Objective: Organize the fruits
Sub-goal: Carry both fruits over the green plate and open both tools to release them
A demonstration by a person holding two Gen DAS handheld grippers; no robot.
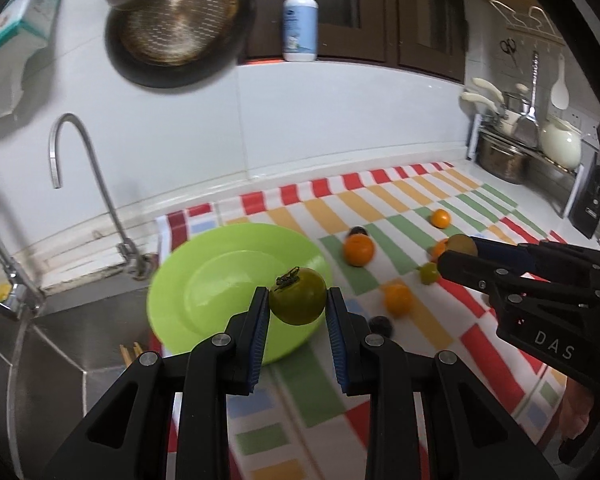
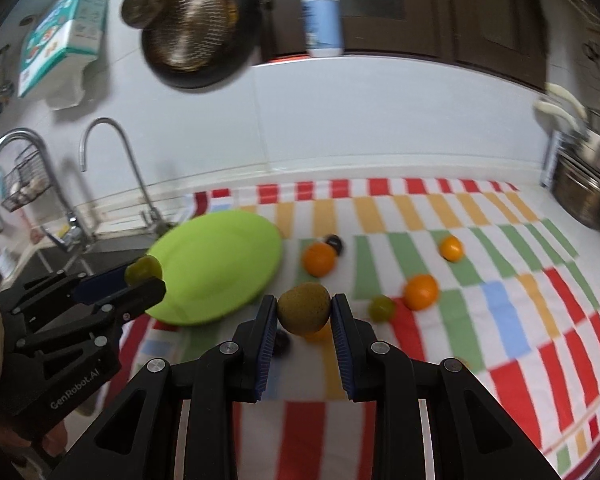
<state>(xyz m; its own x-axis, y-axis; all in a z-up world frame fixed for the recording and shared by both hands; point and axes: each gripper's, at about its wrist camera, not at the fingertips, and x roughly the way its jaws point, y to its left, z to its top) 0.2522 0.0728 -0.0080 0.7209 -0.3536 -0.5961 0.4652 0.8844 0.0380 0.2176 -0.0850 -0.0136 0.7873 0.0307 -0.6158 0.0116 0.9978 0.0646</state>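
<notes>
fruit (image 1: 298, 296) in both raised tools

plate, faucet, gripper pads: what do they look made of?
Plate: probably plastic or melamine, uniform lime green with a soft gloss; glazed ceramic not excluded.
Faucet: metal, brushed steel look, grey with dull streaky highlights.
Pads on the left gripper: likely rubber or a soft polymer, matte blue with fine ribbing.
</notes>
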